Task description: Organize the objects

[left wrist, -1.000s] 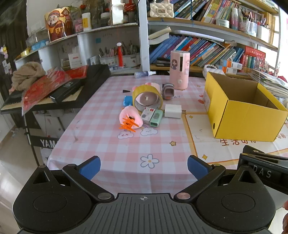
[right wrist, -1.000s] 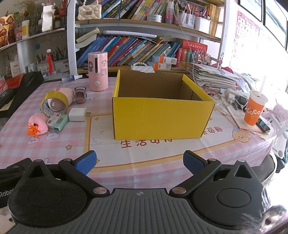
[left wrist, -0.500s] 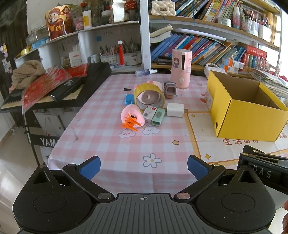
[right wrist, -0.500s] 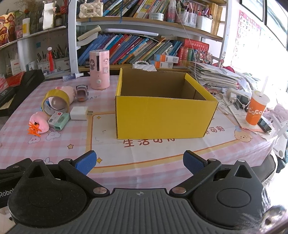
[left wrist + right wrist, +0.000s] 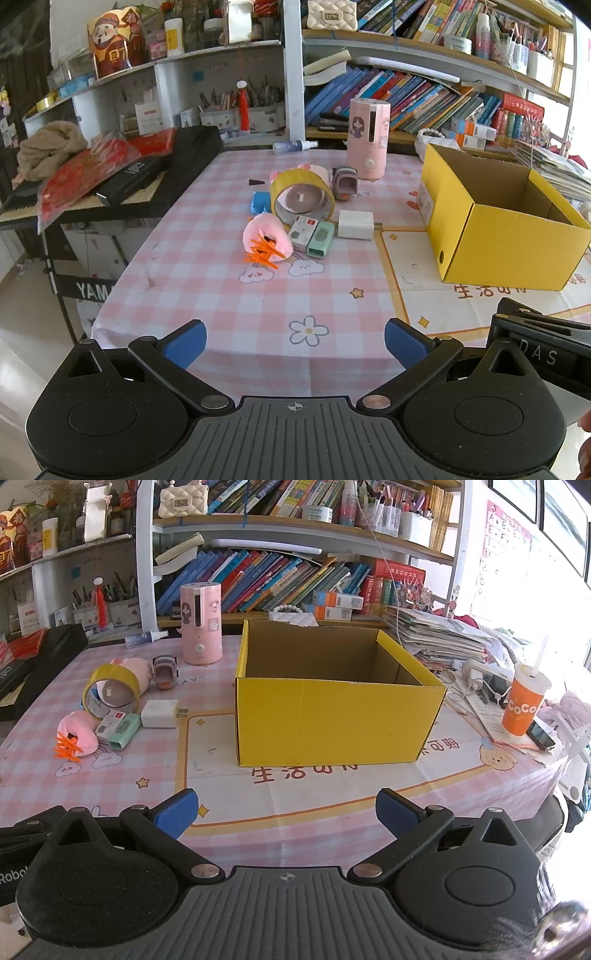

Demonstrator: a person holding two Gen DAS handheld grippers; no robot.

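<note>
An open yellow cardboard box stands on the pink checked tablecloth; it also shows at the right of the left wrist view. A cluster of small objects lies left of it: a yellow tape roll, a pink plush with orange spikes, a mint case, a white charger and a small grey toy. My left gripper is open and empty at the table's near edge. My right gripper is open and empty in front of the box.
A tall pink humidifier stands behind the cluster. A black keyboard with red bags lies left of the table. Bookshelves rise behind. An orange drink cup, papers and cables sit right of the box.
Both grippers have moved slightly forward toward the table; the objects and box look a little nearer. Both stay open and empty.
</note>
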